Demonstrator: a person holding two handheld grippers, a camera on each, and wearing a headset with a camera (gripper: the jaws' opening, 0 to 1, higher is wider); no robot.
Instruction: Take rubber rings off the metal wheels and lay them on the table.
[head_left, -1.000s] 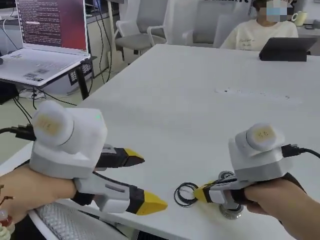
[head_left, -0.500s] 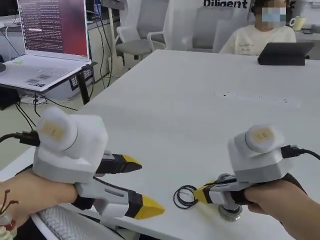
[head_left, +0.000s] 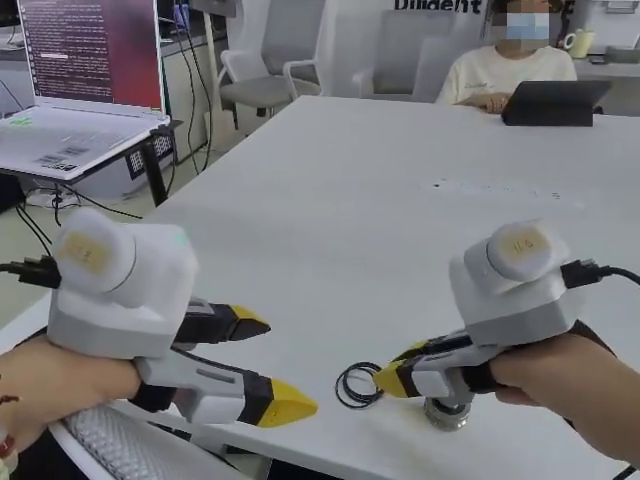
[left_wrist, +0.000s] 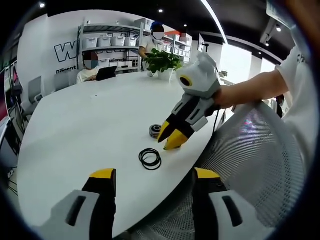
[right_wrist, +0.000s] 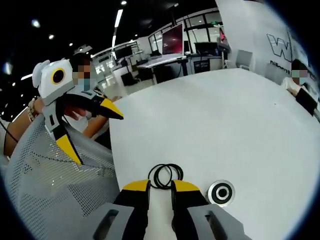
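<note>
A small pile of black rubber rings (head_left: 357, 385) lies flat on the white table (head_left: 400, 220) near its front edge; the rings (left_wrist: 150, 158) (right_wrist: 166, 175) also show in both gripper views. A metal wheel (head_left: 445, 412) (left_wrist: 156, 130) (right_wrist: 221, 192) stands just right of them. My right gripper (head_left: 385, 380) (right_wrist: 161, 186) hovers with its yellow tips together just behind the rings, nothing between them. My left gripper (head_left: 272, 365) (left_wrist: 154, 175) is open, off the table's edge to the left of the rings. The right gripper (left_wrist: 172, 139) points down at the rings in the left gripper view.
A mesh chair seat (left_wrist: 250, 150) lies below the front edge of the table. A laptop (head_left: 85, 60) stands on a side desk at the far left. A person sits at the far end with a dark tablet (head_left: 552, 100). Empty chairs (head_left: 270, 70) stand behind.
The head camera has tilted, so the whole picture has shifted. Both grippers keep about the same places relative to the rings and the wheel.
</note>
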